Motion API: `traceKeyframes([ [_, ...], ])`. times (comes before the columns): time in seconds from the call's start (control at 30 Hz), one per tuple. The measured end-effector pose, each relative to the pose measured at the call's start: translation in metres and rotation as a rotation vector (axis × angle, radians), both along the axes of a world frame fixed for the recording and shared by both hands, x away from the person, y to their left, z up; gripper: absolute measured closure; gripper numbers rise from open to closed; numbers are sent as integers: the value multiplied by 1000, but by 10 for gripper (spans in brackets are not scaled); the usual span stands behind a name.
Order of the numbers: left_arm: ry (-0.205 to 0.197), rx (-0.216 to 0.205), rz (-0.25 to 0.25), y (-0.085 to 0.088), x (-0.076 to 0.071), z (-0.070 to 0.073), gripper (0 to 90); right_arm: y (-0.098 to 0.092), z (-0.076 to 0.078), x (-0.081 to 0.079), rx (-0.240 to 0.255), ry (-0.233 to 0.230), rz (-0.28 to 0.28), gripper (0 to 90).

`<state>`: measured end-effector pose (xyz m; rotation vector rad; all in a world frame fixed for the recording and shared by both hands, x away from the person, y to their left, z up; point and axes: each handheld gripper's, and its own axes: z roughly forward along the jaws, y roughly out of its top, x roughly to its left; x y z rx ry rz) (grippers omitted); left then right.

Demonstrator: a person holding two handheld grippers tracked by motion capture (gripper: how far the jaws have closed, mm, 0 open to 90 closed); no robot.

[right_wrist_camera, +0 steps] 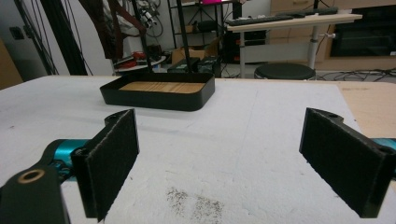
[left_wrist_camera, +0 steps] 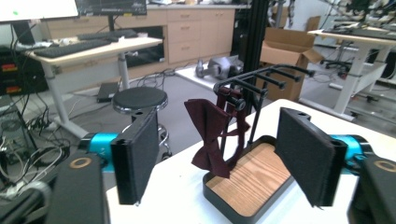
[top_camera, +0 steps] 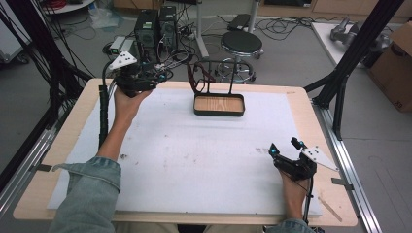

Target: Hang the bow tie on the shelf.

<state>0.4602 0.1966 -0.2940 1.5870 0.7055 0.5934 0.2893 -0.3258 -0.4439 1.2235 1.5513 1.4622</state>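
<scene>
Two tools (top_camera: 163,76) (top_camera: 284,146); one tray (top_camera: 219,112)

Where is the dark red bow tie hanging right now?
In the high view, the bow tie hangs from the rack's left end, above the wooden tray's left corner, near the left gripper.

A: Sleeves?
B: Faded blue denim on both forearms, left sleeve (top_camera: 92,187) cuffed.
A: Grippers?
B: Left gripper (top_camera: 145,80) black, grey three-cornered plate on top, black ribbed cable trailing. Right gripper (top_camera: 286,148) black too, same grey plate, thin black cable.
A: Jaws close up?
B: Flat black rectangular pads (left_wrist_camera: 140,156) with a coarse texture, teal cylinders behind them, brass-coloured rings on the black housings.
</scene>
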Motion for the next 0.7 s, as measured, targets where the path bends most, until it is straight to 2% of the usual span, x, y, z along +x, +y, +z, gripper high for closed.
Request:
traceKeyframes([
  [0.23,-29,-42,-7,24,-23,2,253,0,0,0,3,2,1,111],
  [0.37,-42,-45,2,36,-38,0,233,0,0,0,4,4,0,111],
  [0.47,-52,-31,17,42,-49,-4,216,0,0,0,1,4,0,111],
  [0.7,-46,-50,5,58,-76,-14,181,0,0,0,4,6,-4,111],
])
